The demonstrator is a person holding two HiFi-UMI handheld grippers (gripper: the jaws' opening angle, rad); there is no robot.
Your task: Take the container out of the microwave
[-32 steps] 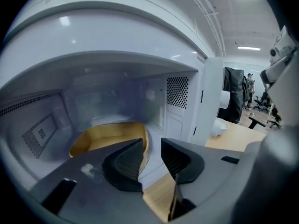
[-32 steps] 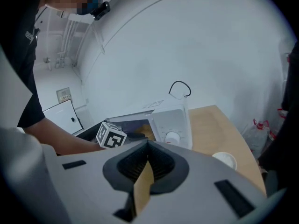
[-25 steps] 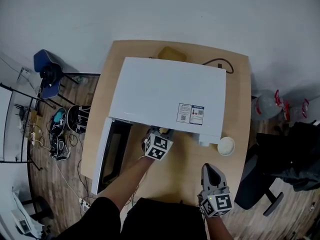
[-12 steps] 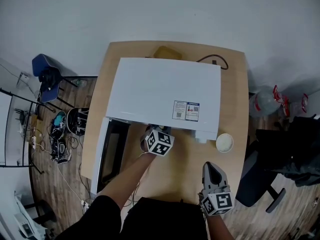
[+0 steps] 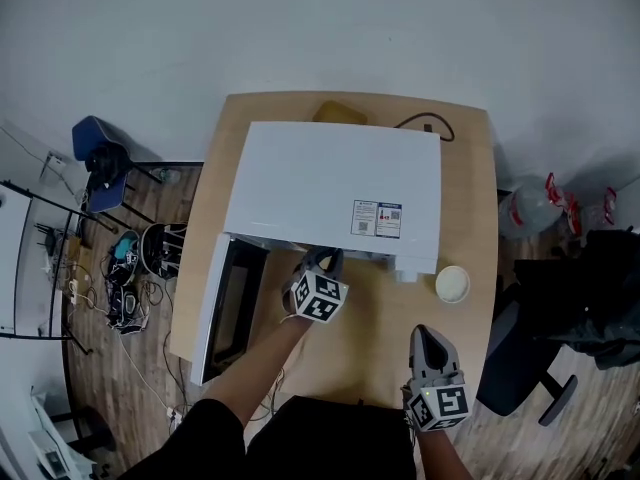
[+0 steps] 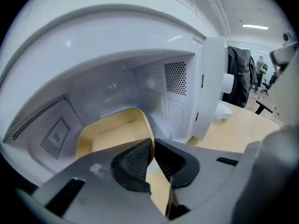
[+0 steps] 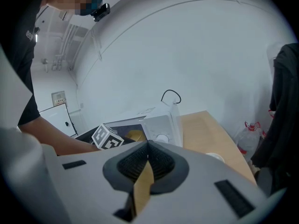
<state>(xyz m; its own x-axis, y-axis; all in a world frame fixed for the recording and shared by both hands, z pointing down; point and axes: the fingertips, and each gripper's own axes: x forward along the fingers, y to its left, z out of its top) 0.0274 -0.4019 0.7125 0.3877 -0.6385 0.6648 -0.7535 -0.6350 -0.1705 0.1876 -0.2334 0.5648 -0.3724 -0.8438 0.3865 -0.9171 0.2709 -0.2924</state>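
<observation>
I am closing my left fingers (image 6: 133,160) on the yellow container (image 6: 110,136)'s rim, inside the microwave (image 5: 335,193). Pulling it out remains; my right fingers (image 7: 161,164) are sitting together, empty.

Left gripper (image 6: 153,143) reaching forward, fingers (image 6: 134,160) closing on container (image 6: 112,134) rim, right gripper (image 7: 147,146) near the body, fingers together

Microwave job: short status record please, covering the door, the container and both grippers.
microwave: on the table
door: swung open
container: yellow, inside the cavity
left gripper: reaching into the cavity, jaws closing with the container's rim between them
right gripper: jaws together, empty, away from the microwave
white bowl: on the table beside the microwave
</observation>
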